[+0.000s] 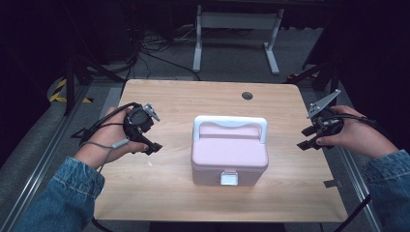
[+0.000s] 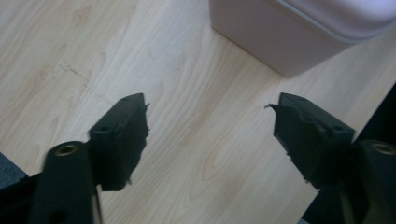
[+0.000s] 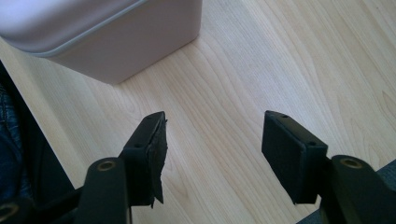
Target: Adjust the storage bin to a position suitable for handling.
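Flanking the pink box [image 1: 229, 157] with jaws apart, left gripper [image 1: 150, 145] and right gripper [image 1: 308, 137] should probably close in level, squarely on opposite walls.

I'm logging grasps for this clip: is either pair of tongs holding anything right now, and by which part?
Nothing is held. The left tongs and right tongs both stand open over bare table, apart from the pink box.

One pink box [image 1: 229, 154], two tongs [image 1: 147, 140] [image 1: 312, 137], one table [image 1: 169, 96].
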The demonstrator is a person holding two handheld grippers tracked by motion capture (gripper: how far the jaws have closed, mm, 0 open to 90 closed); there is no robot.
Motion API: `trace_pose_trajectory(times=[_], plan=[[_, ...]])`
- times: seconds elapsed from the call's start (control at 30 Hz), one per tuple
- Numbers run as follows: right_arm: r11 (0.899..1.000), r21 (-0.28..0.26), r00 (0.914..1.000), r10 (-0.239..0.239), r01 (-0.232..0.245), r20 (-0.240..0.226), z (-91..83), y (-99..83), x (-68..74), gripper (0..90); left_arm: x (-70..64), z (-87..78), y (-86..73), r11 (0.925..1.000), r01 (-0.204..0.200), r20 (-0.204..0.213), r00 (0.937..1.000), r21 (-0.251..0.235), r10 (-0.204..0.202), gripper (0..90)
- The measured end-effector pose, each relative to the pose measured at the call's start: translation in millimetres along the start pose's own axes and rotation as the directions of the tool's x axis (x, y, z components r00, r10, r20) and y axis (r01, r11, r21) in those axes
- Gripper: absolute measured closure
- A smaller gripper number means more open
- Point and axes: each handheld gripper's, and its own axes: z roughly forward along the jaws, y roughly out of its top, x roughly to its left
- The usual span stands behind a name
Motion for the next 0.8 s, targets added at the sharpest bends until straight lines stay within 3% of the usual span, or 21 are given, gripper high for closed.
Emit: trace_pose_trajectory(times=[0.1,0.17,0.4,0.8], plan=[[1.000,-0.010,0.9999,-0.006,0.006,0.010,-0.6,1.7,-0.7,40.1,1.5,0.6,-0.7,0.9990,0.030,0.035,0.9990,-0.032,-0.029,33.0],[1.000,-0.021,0.9999,0.006,-0.006,0.009,-1.4,2.3,-0.9,38.5,1.5,0.5,-0.6,0.9968,0.051,0.022,0.9985,-0.062,-0.050,34.6],[0.999,-0.043,0.9996,0.018,-0.017,0.021,-0.5,4.5,1.0,37.8,5.1,-1.5,4.0,0.9947,0.053,-0.002,0.9985,-0.088,-0.054,34.1],[0.999,-0.040,0.9997,0.022,-0.021,0.011,0.4,2.3,2.0,36.8,4.7,-2.4,13.7,0.9939,0.038,0.013,0.9992,-0.103,-0.037,33.7]])
